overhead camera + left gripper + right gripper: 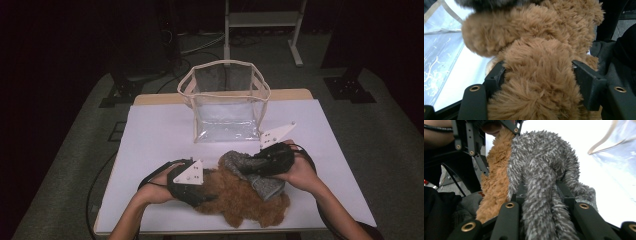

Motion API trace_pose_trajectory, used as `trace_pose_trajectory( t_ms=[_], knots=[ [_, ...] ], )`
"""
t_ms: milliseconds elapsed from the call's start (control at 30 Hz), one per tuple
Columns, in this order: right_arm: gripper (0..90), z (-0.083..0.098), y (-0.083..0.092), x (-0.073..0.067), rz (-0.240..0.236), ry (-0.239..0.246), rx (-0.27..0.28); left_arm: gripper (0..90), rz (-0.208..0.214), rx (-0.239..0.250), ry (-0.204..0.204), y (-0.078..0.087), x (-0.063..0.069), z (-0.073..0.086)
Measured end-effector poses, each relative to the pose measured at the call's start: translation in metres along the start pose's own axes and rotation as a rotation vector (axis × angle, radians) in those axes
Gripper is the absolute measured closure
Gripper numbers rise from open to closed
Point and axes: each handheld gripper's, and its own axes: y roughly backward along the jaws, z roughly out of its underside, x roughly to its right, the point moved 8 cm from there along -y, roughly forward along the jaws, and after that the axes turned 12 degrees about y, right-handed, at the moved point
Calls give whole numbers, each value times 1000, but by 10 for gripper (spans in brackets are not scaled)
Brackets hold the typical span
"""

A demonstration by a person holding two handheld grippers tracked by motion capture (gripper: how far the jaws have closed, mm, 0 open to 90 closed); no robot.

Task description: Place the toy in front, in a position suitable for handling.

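The brown plush toy (240,197) is clamped between the jaws of the left gripper (207,196), its fur bulging past both pads, while a fold of the grey fuzzy cloth (250,170) is pinched tight between the jaws of the right gripper (250,169), just above the toy. It is judged that the cloth is being drawn off the toy for the clear bag (225,102), which stands beyond both sets of fingers, so the toy should be held still and the cloth lifted clear before being carried over the bag's open rim. One plush toy, one grey cloth, one bag and two grippers are counted.
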Motion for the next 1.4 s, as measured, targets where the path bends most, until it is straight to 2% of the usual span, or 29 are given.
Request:
trace_pose_trajectory(
  t_ms=[100, 200, 333, 433, 533, 600, 767, 900, 1000, 1100, 1233, 1333, 1400],
  knots=[
    [684, 5, -6, -5, -20, -2, -20, 341, 3, 3, 1, 1, 0, 1],
    [685, 10, 0, -9, -31, -18, -9, 340, 0, 5, 8, 1, -1, 0],
    [685, 8, 7, -6, -5, -15, -9, 341, -4, -3, -4, 0, 0, 0],
    [684, -4, 16, 9, 40, -19, 11, 341, 0, -4, -12, 0, 1, 0],
    [682, -9, 13, 18, 42, -36, 20, 340, 4, -3, -10, 1, 1, 0],
    [680, -7, 7, 19, 30, -47, 18, 340, 6, 2, -8, 1, 1, 1],
    [680, 8, -2, 9, 7, -56, -11, 337, 2, 7, 7, 1, 0, 0],
    [680, 17, 11, 3, 16, -71, 8, 336, -15, 8, 24, -1, -2, -1],
    [680, 12, 25, 0, 39, -58, 28, 339, -20, 4, 31, -3, -4, -4],
    [680, -2, 30, -6, 42, -25, 51, 340, -24, 2, 36, -6, -5, -6],
    [679, -11, 18, -15, 27, 12, 36, 340, -24, 2, 35, -7, -5, -7],
    [678, -6, 10, -15, 17, 11, 23, 340, -22, 9, 41, -6, -5, -5],
    [679, 6, 3, -16, 15, -10, -6, 340, -21, 12, 44, -6, -5, -5]
  ],
)
